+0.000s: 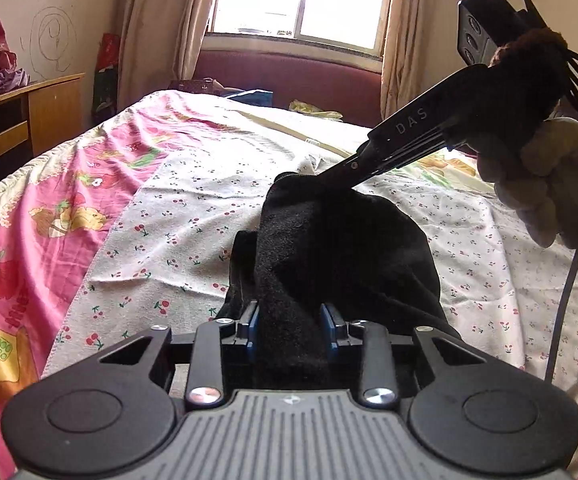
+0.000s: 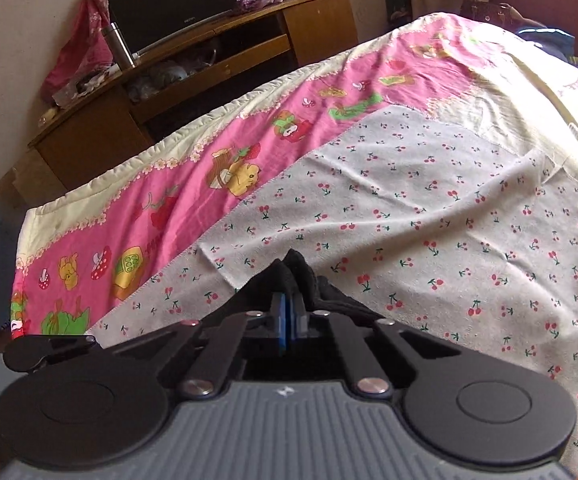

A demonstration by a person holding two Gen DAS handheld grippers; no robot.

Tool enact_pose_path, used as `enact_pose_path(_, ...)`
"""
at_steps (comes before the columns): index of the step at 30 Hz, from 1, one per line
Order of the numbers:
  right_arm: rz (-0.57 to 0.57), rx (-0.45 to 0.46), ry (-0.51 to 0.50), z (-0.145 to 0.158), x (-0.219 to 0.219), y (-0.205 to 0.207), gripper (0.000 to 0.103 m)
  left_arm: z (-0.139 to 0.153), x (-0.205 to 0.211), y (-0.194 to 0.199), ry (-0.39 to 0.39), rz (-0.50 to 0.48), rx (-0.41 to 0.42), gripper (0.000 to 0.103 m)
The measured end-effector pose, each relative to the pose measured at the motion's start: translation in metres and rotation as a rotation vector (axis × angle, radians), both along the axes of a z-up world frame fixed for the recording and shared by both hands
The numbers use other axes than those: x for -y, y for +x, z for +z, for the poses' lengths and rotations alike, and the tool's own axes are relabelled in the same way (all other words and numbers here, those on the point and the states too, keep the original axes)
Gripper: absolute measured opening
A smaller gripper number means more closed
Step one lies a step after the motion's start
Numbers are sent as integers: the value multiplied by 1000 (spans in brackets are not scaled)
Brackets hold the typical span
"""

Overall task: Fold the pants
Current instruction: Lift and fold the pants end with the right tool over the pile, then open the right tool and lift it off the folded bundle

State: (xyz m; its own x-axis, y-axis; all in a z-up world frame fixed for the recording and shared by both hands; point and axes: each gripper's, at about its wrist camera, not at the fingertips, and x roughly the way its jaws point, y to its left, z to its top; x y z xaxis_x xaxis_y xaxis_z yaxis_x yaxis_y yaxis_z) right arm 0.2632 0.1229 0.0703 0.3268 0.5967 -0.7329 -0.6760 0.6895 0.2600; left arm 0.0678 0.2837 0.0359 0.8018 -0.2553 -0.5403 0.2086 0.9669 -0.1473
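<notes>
The black pants [image 1: 329,248] hang bunched above the bed, held up between both grippers. My left gripper [image 1: 291,320] is shut on a thick bunch of the black fabric, its blue pads pressed on either side. My right gripper [image 1: 321,174] comes in from the upper right in the left wrist view and pinches the pants' top edge. In the right wrist view my right gripper [image 2: 289,304] is shut on a small black fold of the pants [image 2: 295,268]. Most of the pants are hidden below it there.
The bed carries a white cherry-print cloth [image 2: 429,240] over a pink cartoon sheet [image 2: 169,208]. A wooden TV stand [image 2: 193,68] stands to the left of the bed. A maroon headboard [image 1: 289,76] and a window are at the far end.
</notes>
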Motion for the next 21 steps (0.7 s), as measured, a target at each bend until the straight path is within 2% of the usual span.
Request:
enact_pose_path(2, -32, 14, 16, 6, 3, 7, 2, 1, 1, 9, 40, 4, 13, 44)
enact_pose_path(4, -94, 25, 33, 0, -3, 19, 2, -7, 2, 17, 79, 20, -10, 44)
enact_pose_path(6, -128, -4, 31, -22, -19, 29, 2, -18, 1, 18, 98, 41, -57, 44)
enact_pose_path(8, -125, -68, -34, -58, -37, 32, 5, -23, -1, 10, 111, 46, -70, 45)
enact_pose_path(9, -132, -55, -47, -71, -41, 28, 5, -25, -2, 6, 124, 56, -71, 48)
enact_pose_path(10, -146, -30, -30, -74, -40, 23, 6, -26, -4, 3, 126, 60, -67, 53)
enact_pose_path(12, -170, -22, 44, -61, -27, 16, 8, -20, -16, 0, 69, 58, -77, 57)
enact_pose_path(14, -213, -9, 133, -41, -2, 7, 23, -12, -24, 1, 41, 62, -79, 59)
enact_pose_path(15, -236, 13, 170, -28, 16, -3, 28, -7, -24, 0, 55, 63, -68, 59)
enact_pose_path(17, -266, 35, 201, -13, 49, -23, 50, 5, -22, 0, 111, 64, -34, 59)
enact_pose_path(18, -280, 34, 199, -11, 65, -34, 52, 10, -21, 1, 118, 54, -24, 59)
enact_pose_path(21, -360, -21, 160, -26, 106, -64, 54, 18, -17, 6, 65, 11, -13, 63)
